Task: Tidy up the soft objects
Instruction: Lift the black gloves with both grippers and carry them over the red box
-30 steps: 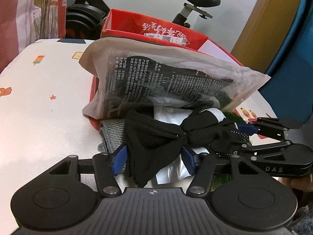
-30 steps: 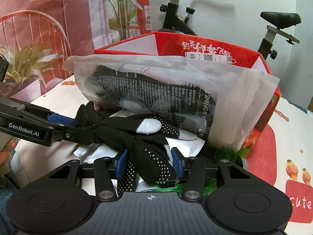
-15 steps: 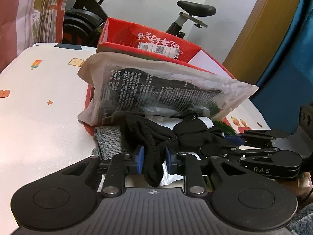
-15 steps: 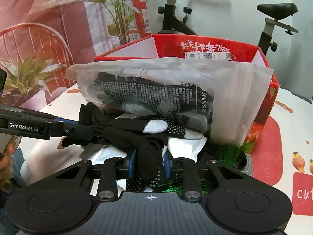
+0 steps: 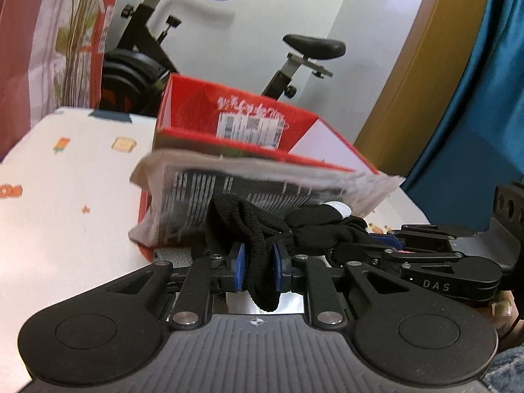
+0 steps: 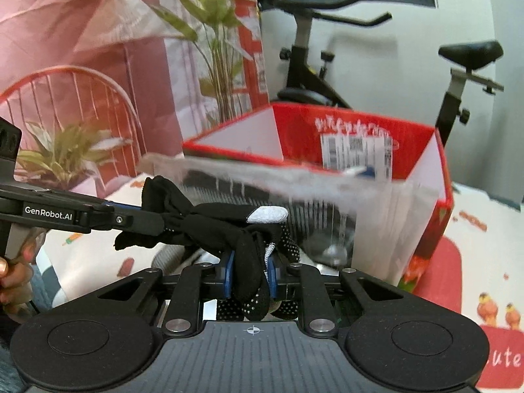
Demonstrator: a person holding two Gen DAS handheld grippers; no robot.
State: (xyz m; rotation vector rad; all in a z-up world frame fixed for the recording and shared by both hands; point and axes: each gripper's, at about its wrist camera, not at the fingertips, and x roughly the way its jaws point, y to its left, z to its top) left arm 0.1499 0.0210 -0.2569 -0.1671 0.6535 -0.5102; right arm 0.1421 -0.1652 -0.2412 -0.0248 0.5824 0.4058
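A pair of black gloves (image 5: 262,226) with white grip dots and a grey fingertip is stretched between both grippers, lifted above the table. My left gripper (image 5: 257,270) is shut on the cuff end. My right gripper (image 6: 250,276) is shut on the dotted finger end of the gloves (image 6: 229,226). The left gripper also shows in the right wrist view (image 6: 140,219), the right gripper in the left wrist view (image 5: 373,245). Behind the gloves an open red cardboard box (image 5: 235,121) stands on the table, with a clear plastic packet (image 5: 262,183) leaning on its front.
A grey knitted piece (image 5: 170,255) lies under the packet's left corner. The white patterned tablecloth (image 5: 65,180) extends left. An exercise bike (image 6: 311,75) and a potted plant (image 6: 65,150) stand behind the table. A blue curtain (image 5: 475,114) hangs at right.
Both grippers closed on the gloves, which lay on the pile in front of the box, and have lifted them. Both views tilted upward, and the box looks lower and farther.
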